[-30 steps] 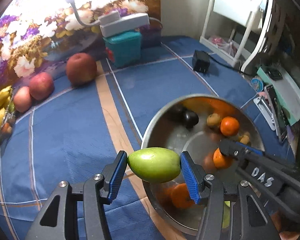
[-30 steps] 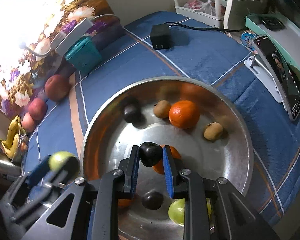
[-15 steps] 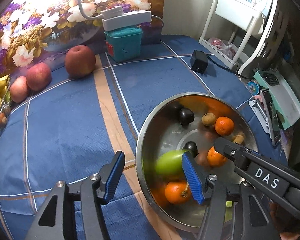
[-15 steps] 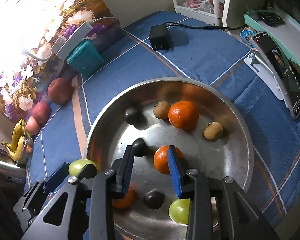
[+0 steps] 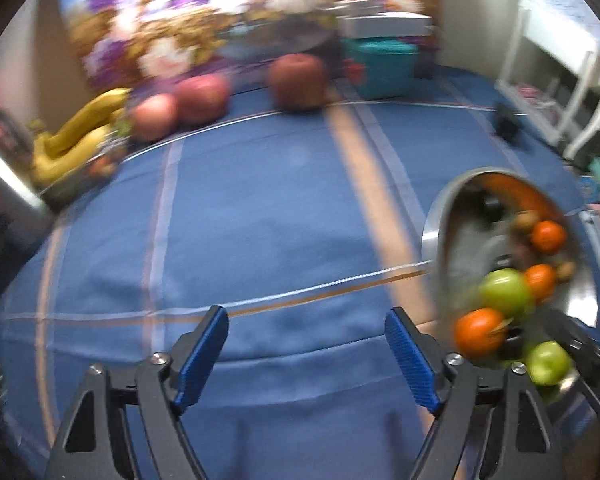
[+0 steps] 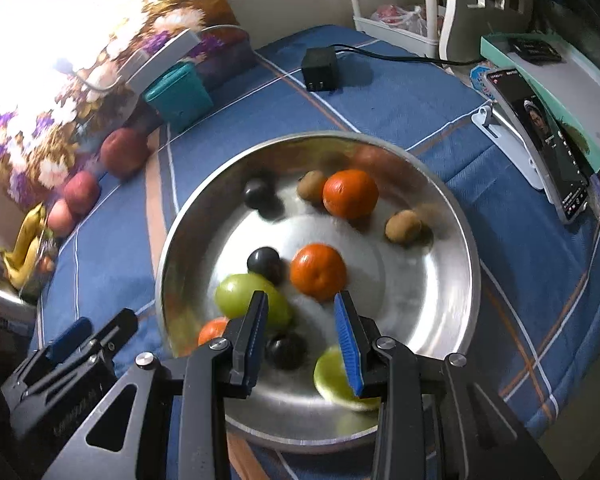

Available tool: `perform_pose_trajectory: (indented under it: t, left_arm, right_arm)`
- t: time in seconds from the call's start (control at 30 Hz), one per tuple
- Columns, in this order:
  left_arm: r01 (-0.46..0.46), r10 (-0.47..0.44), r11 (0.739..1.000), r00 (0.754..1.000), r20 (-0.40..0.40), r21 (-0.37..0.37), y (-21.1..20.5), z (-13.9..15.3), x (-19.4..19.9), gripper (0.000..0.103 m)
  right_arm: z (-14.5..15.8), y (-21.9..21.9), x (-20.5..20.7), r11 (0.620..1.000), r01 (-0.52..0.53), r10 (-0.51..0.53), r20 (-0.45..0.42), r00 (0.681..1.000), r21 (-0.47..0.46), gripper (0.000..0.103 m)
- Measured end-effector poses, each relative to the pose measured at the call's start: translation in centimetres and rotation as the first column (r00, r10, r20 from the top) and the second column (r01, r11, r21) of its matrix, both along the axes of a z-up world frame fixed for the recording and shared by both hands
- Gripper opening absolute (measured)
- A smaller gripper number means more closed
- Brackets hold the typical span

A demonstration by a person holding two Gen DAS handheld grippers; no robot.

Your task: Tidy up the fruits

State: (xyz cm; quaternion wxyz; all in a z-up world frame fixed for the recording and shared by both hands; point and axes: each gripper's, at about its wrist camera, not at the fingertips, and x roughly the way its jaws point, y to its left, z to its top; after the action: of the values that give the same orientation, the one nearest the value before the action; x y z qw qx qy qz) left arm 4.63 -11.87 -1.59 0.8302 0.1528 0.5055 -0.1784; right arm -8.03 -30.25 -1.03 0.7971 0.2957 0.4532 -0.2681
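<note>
- Left wrist view: the left gripper (image 5: 306, 354) is spread wide with nothing between its blue pads, hanging over the bare blue cloth of the desk (image 5: 260, 216).
- The metal bowl (image 5: 434, 236) sits at the right edge and already holds several fruits: two oranges, a green fruit (image 5: 504, 292) and a second green one lower down.
- Still outside the bowl, along the far wall, are three apples (image 5: 298, 82) and, at the far left, some bananas (image 5: 76, 136); I judge these to be what is left to sort.
- This view is badly smeared. The bowl is cut off by the frame edge, so its smaller fruits cannot be counted, and the grey object at the far left is unclear.
- Right wrist view: the right gripper (image 6: 302, 330) is also parted and pinches nothing; it hovers over the near side of the bowl (image 6: 466, 240).
- Inside lie two full oranges (image 6: 350, 192), a third partly hidden behind the gripper, three dark plums (image 6: 264, 262), two brown kiwis (image 6: 402, 226) and a green fruit (image 6: 244, 296).
- A second green fruit (image 6: 330, 374) is half covered by the right finger.
- The apples (image 6: 124, 152) and bananas (image 6: 24, 246) are well apart from the bowl.
- The near rim of the bowl is hidden behind the gripper body.
</note>
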Motion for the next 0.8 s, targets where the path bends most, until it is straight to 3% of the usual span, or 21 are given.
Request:
perform_pose_trajectory:
  t: [0.03, 0.1, 0.13, 0.2, 0.3, 0.37, 0.53, 0.8]
  left_arm:
    - [-0.026, 0.026, 0.999, 1.0, 0.01, 0.027, 0.9, -0.1, -0.1, 0.084]
    - [-0.072, 0.071, 0.995, 0.997, 0.023, 0.074, 2.6, -0.4, -0.3, 0.084]
    - [-0.099, 0.097, 0.989, 0.995, 0.028, 0.105, 3.5, -0.7, -0.6, 0.084]
    - [-0.14, 0.137, 0.979, 0.99, 0.031, 0.148, 5.2, -0.9, -1.0, 0.084]
    - [-0.19, 0.19, 0.969, 0.982, 0.013, 0.156, 7.2, -0.9, -1.8, 0.084]
    - [-0.213, 0.213, 0.965, 0.977, 0.019, 0.152, 8.5, -0.7, -2.8, 0.084]
    - [-0.23, 0.235, 0.949, 0.972, 0.006, 0.213, 10.6, -1.8, -4.9, 0.084]
    - [-0.275, 0.279, 0.95, 0.96, -0.009, 0.148, 12.0, -1.2, -5.1, 0.084]
  right_arm:
    - [0.1, 0.5, -0.1, 1.0, -0.008, 0.008, -0.002, 1.0, -0.01, 0.036]
    - [0.2, 1.7, -0.3, 0.999, -0.033, 0.032, -0.011, 0.999, -0.035, 0.048]
    - [0.2, 2.4, -0.3, 0.998, -0.05, 0.05, -0.018, 0.999, -0.047, 0.06]
    - [0.0, 3.8, -0.3, 0.994, -0.083, 0.081, -0.03, 0.996, -0.07, 0.067]
    - [-0.5, 5.8, -0.1, 0.985, -0.143, 0.138, -0.053, 0.989, -0.096, 0.073]
    - [-1.0, 7.2, 0.1, 0.976, -0.182, 0.173, -0.088, 0.981, -0.117, 0.088]
    - [-1.8, 10.0, 0.0, 0.957, -0.262, 0.247, -0.118, 0.962, -0.128, 0.09]
    - [-0.9, 11.4, 0.0, 0.94, -0.295, 0.278, -0.114, 0.954, -0.173, 0.09]
